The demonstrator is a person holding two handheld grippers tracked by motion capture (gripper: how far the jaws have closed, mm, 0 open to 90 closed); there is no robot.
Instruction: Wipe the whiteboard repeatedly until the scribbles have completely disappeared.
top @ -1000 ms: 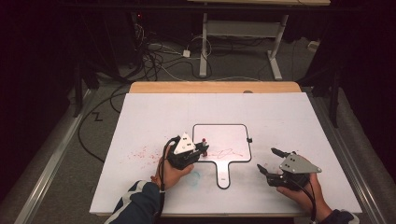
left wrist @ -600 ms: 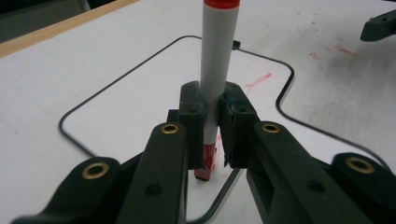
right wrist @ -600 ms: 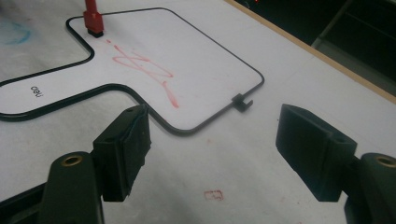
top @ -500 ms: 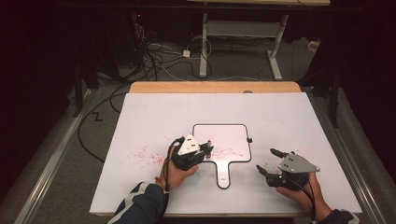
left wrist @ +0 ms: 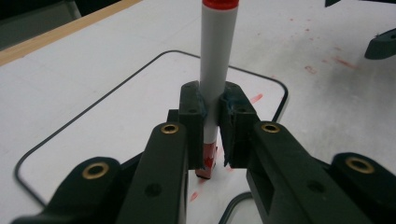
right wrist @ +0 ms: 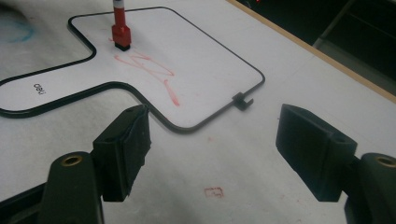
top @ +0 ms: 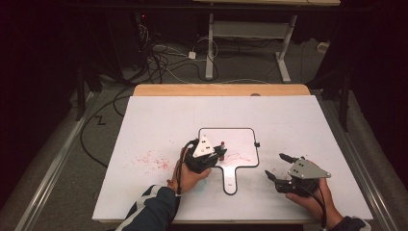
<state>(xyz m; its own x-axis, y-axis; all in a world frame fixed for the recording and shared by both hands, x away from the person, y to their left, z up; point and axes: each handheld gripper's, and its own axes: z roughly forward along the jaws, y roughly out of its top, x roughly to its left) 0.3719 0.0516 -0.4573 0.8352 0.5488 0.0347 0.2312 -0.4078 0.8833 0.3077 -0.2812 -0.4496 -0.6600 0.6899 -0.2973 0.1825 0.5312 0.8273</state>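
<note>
White desk (top: 288, 115): my left hand-held gripper (left wrist: 212, 116) clamps the upright red marker (left wrist: 215, 60), tip on whiteboard (right wrist: 201, 51); right hand-held gripper (right wrist: 215, 154) sits unclenched, well apart.

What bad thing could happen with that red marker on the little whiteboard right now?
1. The left gripper pinches the marker low on its barrel, so it might tilt or slip.
2. The whiteboard lies loose while the right gripper hangs open beside it, so pushing could slide it.
3. The tip might smear the red scribble.
</note>
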